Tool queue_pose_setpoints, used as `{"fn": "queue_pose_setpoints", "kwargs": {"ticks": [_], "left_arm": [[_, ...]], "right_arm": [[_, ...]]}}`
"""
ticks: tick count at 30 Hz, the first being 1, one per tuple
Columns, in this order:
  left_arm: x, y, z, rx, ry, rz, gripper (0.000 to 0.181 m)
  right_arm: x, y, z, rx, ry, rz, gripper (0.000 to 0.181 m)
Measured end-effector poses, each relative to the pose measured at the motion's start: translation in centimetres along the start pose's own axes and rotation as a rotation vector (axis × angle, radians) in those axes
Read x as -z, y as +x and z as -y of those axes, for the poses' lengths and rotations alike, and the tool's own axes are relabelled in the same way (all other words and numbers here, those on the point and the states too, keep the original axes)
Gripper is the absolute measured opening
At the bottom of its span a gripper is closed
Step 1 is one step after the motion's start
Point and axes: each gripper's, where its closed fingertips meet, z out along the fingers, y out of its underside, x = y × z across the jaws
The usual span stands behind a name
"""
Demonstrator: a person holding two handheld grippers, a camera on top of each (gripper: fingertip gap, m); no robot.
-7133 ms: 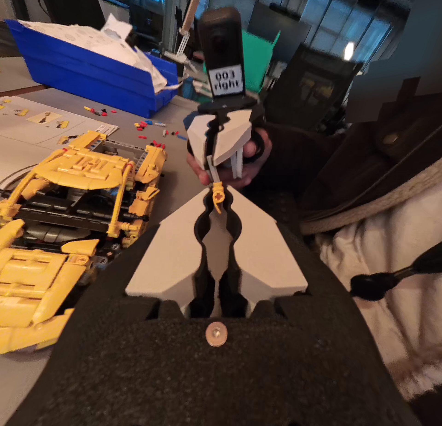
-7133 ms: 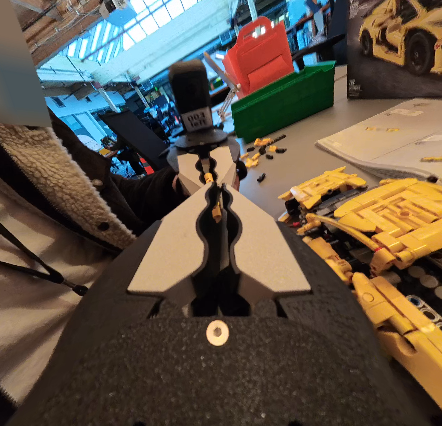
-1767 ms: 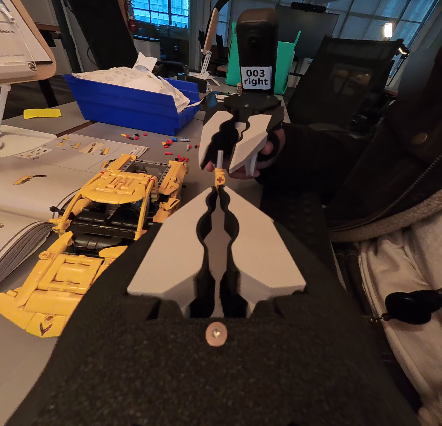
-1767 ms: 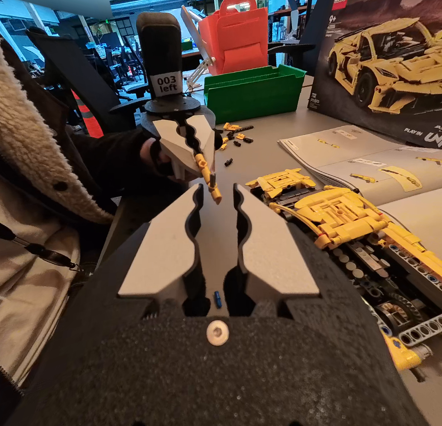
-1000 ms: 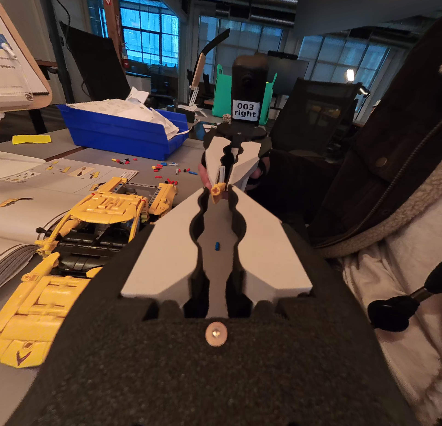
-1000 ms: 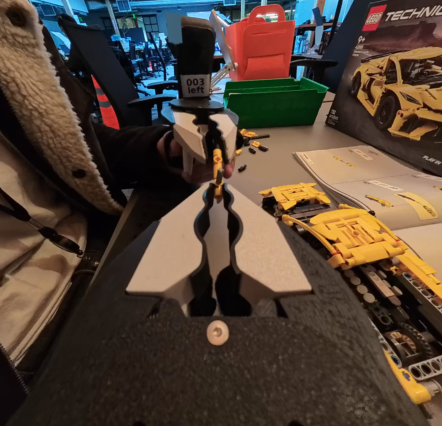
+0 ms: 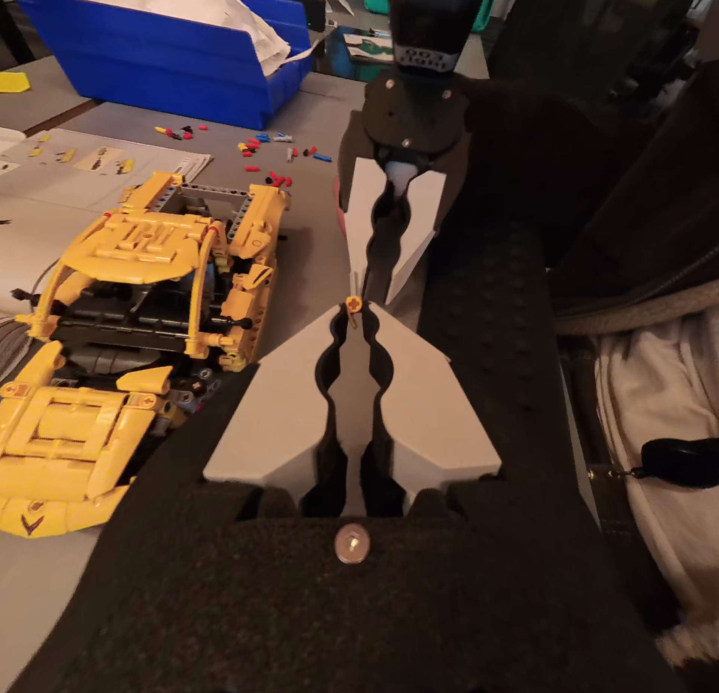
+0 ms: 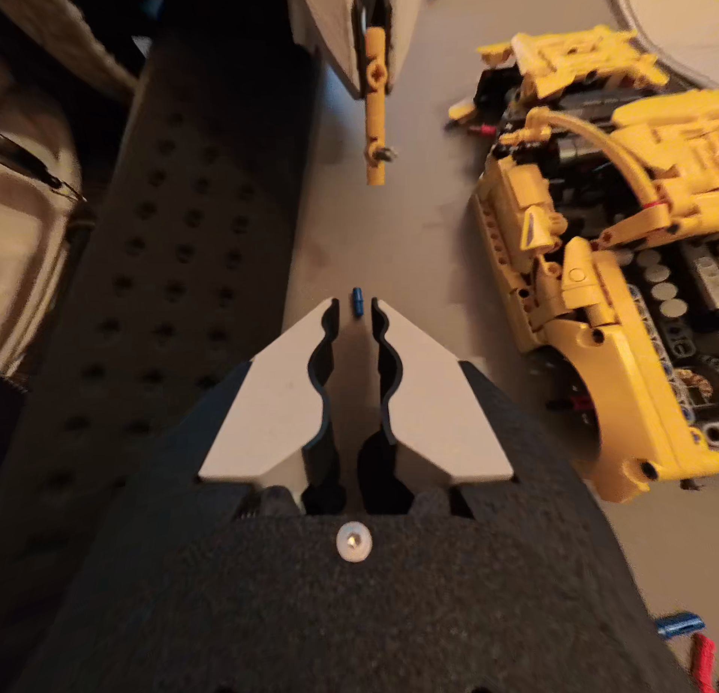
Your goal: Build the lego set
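A second ago the right gripper (image 8: 353,304) faced the left one; now it points down at the surface (image 8: 389,223), fingers parted around a blue pin (image 8: 356,302) at their tips. The left gripper (image 7: 353,308) pinches a yellow beam (image 8: 376,106), which hangs at upper centre, blurred. The car (image 7: 128,324) is cut off at lower left.

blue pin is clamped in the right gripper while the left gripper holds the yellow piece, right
Not quite. The blue pin is not clamped: it lies loose on the grey table between the tips of the open right gripper, as the right wrist view shows. The left gripper does hold the yellow piece.
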Motion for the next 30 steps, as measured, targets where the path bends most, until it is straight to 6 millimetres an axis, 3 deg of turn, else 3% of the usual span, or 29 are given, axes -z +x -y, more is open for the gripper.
{"fn": "queue_pose_setpoints", "kwargs": {"ticks": [12, 14, 16, 18, 20, 24, 26, 30], "left_arm": [[-0.1, 0.0, -0.3, 0.019, -0.017, -0.014, 0.007], [-0.3, -0.4, -0.8, 0.026, -0.042, 0.005, 0.007], [-0.3, -0.7, -1.0, 0.017, -0.049, 0.027, 0.007], [-0.2, -0.9, -0.8, 0.004, -0.039, 0.042, 0.007], [-0.1, -0.7, -0.1, -0.003, -0.006, 0.034, 0.007], [0.3, 0.0, 1.1, -0.015, 0.059, 0.001, 0.007], [0.5, 0.0, 1.4, 0.0, 0.084, -0.005, 0.007], [1.2, -0.4, 2.2, 0.055, 0.135, -0.02, 0.006]], "right_arm": [[-1.4, 0.3, -0.5, 0.094, -0.098, -0.07, 0.007], [-1.4, 1.1, -0.5, 0.103, -0.129, -0.119, 0.006], [-0.4, 1.9, 1.5, 0.064, -0.047, -0.159, 0.005], [1.9, 2.2, 6.9, -0.034, 0.253, -0.159, 0.005], [3.5, 2.5, 10.4, -0.128, 0.45, -0.155, 0.005], [0.9, 2.3, 11.9, -0.303, 0.507, -0.098, 0.005], [0.8, 2.1, 12.8, -0.313, 0.548, -0.09, 0.005], [0.4, 2.1, 12.6, -0.295, 0.527, -0.112, 0.005]]}}
